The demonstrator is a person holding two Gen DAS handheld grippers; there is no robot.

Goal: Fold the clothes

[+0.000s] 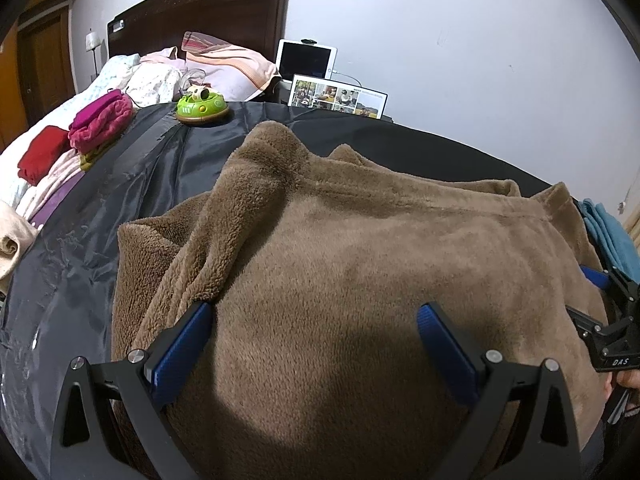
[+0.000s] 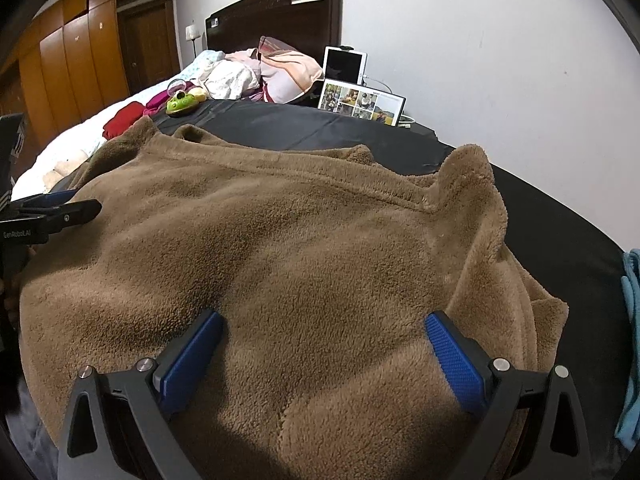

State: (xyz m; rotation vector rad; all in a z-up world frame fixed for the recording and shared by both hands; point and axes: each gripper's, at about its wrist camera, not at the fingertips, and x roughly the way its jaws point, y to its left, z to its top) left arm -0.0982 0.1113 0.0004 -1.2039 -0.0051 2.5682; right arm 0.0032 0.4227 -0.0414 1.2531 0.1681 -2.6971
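A brown fleece garment [image 1: 360, 248] lies spread on a black sheet [image 1: 120, 184] over the bed; it fills the right wrist view too [image 2: 280, 248]. One sleeve is folded in along its left side [image 1: 224, 208], another along the right side [image 2: 472, 216]. My left gripper [image 1: 316, 316] hovers open over the garment's near part, blue pads wide apart, nothing between them. My right gripper [image 2: 324, 324] is open the same way over the garment. The right gripper [image 1: 604, 320] shows at the right edge of the left wrist view, and the left gripper [image 2: 52, 216] at the left edge of the right wrist view.
A green toy [image 1: 202, 108] sits on the black sheet's far corner. Folded pink [image 1: 102, 120] and red [image 1: 42, 152] clothes lie at the left. Blue cloth [image 1: 612, 232] lies at the right. Pillows [image 1: 228, 64], a tablet [image 1: 306, 58] and a photo board [image 1: 338, 98] stand by the headboard.
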